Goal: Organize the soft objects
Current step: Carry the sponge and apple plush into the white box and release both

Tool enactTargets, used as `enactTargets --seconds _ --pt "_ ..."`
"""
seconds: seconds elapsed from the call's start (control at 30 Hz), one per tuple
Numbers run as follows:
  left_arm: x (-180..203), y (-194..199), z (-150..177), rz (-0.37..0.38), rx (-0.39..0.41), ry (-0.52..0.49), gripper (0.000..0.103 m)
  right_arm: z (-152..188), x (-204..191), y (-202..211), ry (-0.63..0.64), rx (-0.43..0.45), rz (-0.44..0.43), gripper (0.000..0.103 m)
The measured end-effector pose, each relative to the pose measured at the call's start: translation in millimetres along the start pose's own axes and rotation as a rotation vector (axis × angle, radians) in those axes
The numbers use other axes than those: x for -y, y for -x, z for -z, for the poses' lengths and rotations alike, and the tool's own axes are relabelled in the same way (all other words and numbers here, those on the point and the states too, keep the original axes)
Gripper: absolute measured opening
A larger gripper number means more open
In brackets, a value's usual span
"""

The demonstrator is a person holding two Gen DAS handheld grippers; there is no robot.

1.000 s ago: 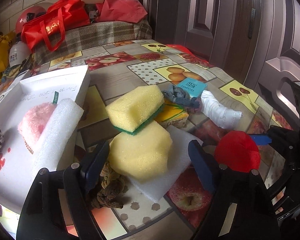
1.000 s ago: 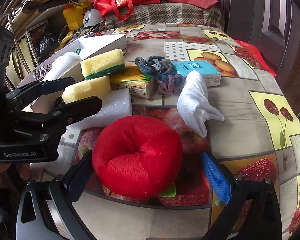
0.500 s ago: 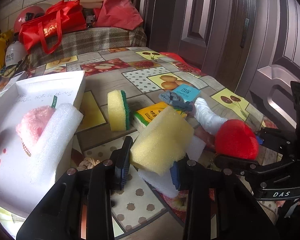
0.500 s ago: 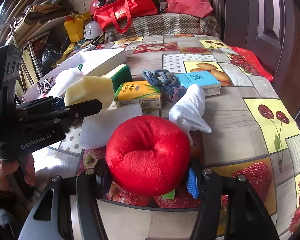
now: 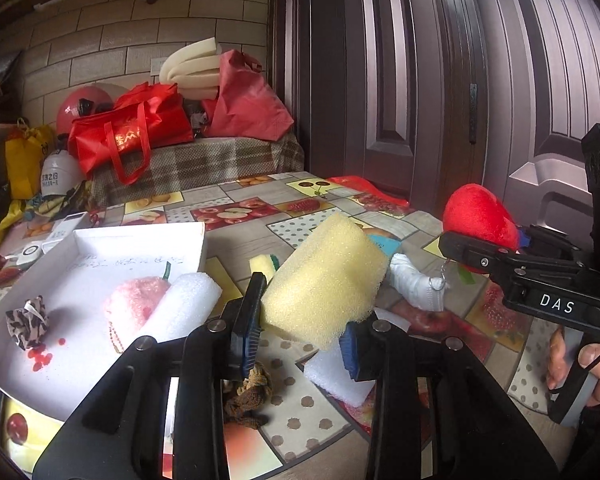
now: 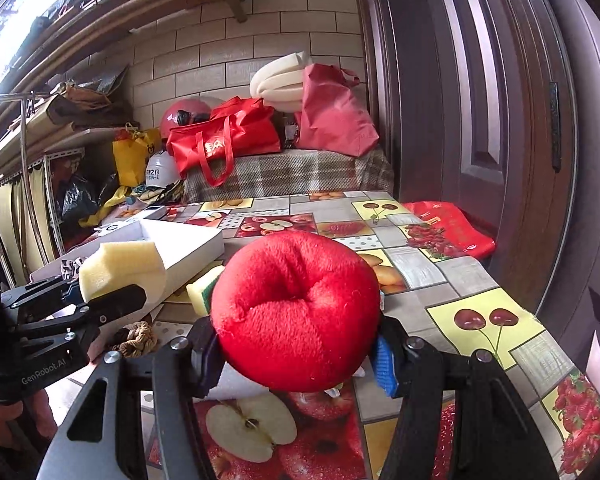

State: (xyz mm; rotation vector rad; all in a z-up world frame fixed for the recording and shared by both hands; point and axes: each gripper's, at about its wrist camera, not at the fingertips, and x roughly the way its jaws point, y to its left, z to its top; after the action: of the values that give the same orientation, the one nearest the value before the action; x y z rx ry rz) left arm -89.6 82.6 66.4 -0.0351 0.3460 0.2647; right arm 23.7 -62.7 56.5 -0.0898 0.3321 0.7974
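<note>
Both pairs of fingers were pinching soft loads clear of the table: the left gripper (image 5: 300, 326) squeezed a yellow sponge (image 5: 324, 280), the right gripper (image 6: 296, 350) a red plush apple (image 6: 296, 312), presumably bound for the white tray (image 5: 140, 236) at ten o'clock.

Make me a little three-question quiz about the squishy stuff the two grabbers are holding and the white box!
1. True or false: the left gripper holds the red plush apple.
2. Which is already inside the white box? A) pink fluffy toy B) yellow sponge C) white glove
3. Fill in: the right gripper is shut on the red plush ____.

Key: 1 false; 2 A; 3 apple.
</note>
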Motion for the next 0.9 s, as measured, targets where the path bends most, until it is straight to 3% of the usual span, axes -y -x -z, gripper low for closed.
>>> enactTargets --seconds 0.3,0.6,0.9 --pt "-57 19 10 -0.129 0.026 0.066 0.032 -2 -10 -9 0.018 -0.009 -0.009 0.060" --pt "-110 36 20 -0.267 0.035 0.130 0.033 0 -46 -36 0.057 -0.086 -0.080 0.060" --pt "-138 41 26 -0.311 0.030 0.198 0.033 3 -98 -41 0.161 -0.046 -0.126 0.060"
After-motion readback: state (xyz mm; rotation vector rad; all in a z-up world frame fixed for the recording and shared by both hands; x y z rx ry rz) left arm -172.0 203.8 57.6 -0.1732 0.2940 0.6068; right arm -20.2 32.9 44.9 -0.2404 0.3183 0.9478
